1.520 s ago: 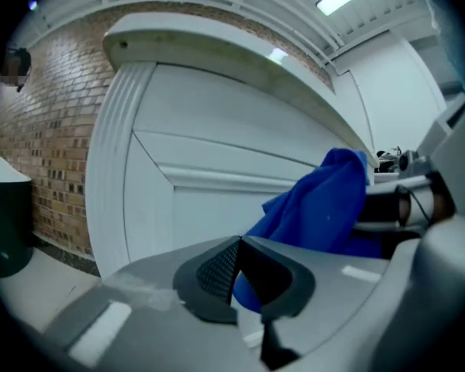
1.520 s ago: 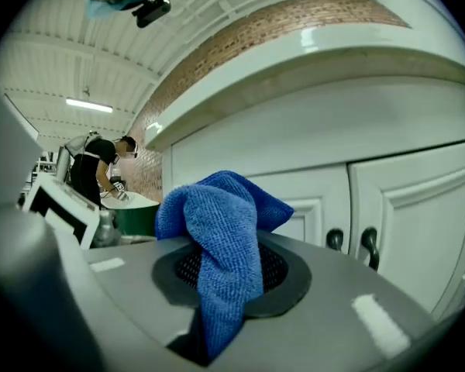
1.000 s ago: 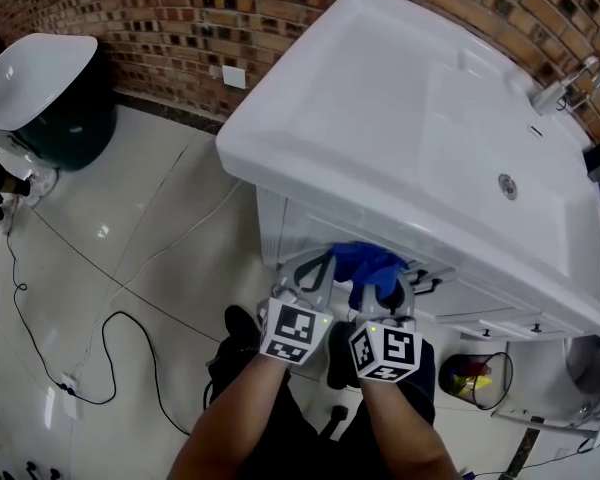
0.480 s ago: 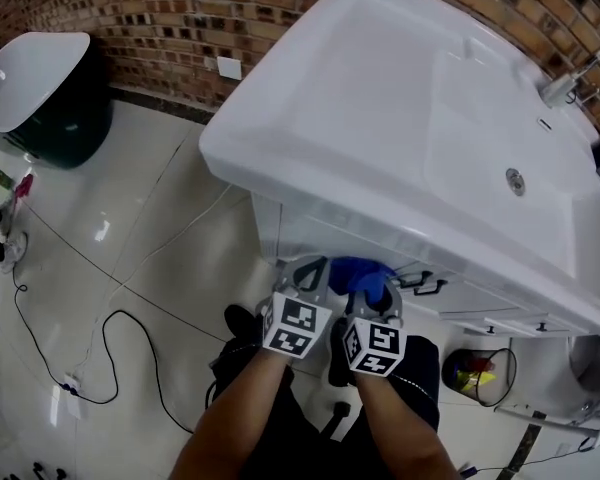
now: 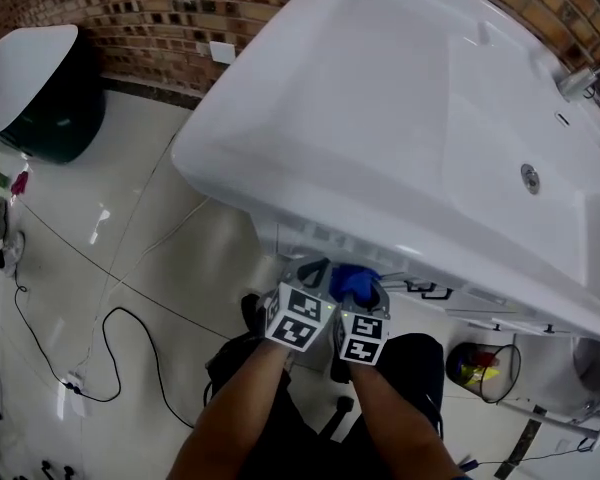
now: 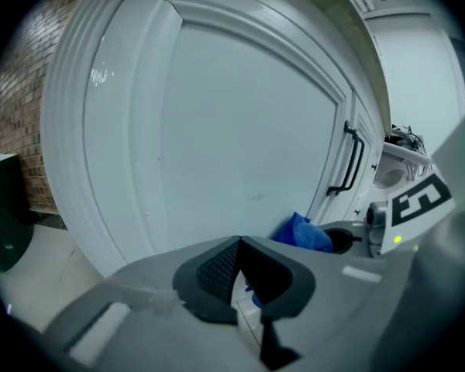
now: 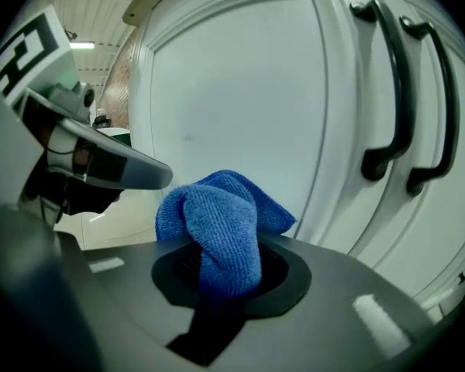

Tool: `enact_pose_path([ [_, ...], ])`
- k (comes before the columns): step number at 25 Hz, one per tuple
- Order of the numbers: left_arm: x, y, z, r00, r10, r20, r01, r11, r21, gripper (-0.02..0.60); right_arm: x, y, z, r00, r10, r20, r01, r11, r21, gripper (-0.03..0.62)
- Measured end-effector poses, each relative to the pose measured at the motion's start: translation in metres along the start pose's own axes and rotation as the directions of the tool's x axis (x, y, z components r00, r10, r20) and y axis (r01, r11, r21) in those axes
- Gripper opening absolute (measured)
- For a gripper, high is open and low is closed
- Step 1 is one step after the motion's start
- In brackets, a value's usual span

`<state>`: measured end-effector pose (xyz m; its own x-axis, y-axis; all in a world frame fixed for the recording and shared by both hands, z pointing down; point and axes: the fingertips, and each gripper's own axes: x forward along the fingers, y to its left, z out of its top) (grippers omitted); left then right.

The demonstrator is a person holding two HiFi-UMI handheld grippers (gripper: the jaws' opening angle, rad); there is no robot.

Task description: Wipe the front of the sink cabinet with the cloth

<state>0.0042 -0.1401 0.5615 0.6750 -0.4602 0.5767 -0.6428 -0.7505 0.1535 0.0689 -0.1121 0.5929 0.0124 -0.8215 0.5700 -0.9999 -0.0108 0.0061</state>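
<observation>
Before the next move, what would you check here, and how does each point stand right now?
1. Cloth held firmly by the right gripper, bunched between its jaws: ok.
2. Left gripper empty, jaws together: ok.
3. Door panel in front of the cloth bare, nothing in the way: ok.
4. Cloth actually touching the door: cannot tell.
5. Handles apart from the cloth, off to its right: ok.
</observation>
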Motion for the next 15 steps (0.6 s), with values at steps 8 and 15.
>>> enact_pose_path([
  [8, 0.007, 0.001, -0.021, 0.99, -0.068, -0.121, 0.065, 0.998, -0.025, 0.006, 0.041, 0.006, -0.051, 0.986, -0.035, -0.161, 0.037, 0.999, 0.008, 0.078],
  [15, 0.003, 0.003, -0.018, 0.99, -0.071, -0.118, 0.07, 0.997, -0.015, 0.006, 0.046, 0.007, -0.065, 0.98, -0.025, -0.199, 0.027, 1.0, 0.008, 0.078],
])
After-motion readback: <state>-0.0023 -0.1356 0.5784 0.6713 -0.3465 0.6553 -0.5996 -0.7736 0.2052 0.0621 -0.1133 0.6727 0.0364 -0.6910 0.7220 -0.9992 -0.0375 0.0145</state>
